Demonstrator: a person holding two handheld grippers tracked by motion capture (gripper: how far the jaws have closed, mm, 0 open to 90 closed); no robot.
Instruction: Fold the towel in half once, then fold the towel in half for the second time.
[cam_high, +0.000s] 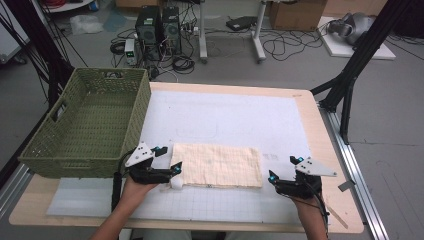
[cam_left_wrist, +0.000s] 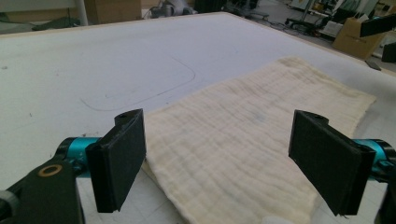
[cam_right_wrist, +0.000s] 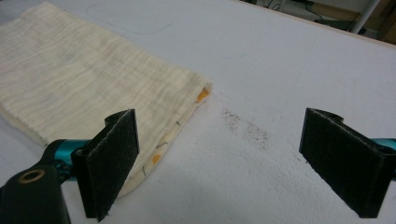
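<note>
The folded cream cloth (cam_high: 217, 165) lies flat on the white mat (cam_high: 240, 120) near the front of the bench (cam_high: 320, 150), a long rectangle with its short ends toward each hand and the green woven basket (cam_high: 85, 125) standing just off its left end. The left tongs (cam_high: 176, 169) sit at that left end with the jaws standing wide apart and nothing pinched; in the left gripper view the cloth (cam_left_wrist: 243, 140) runs between and under the two pads without either pressing on it. The right tongs (cam_high: 272, 178) hover just off the right end, jaws equally wide and empty, and in the right gripper view the cloth's (cam_right_wrist: 93, 88) layered edge, with a patterned inner layer peeking out, lies beside the near pad rather than between the two. The likeliest slip from here, as I judge it, is a partial grab: if either pair closes on the top layer alone, the fold will peel open when lifted. An uneven lift, one end rising ahead of the other, could drag the cloth across the mat and skew it, and a swing toward the basket could catch the cloth on its rim
</note>
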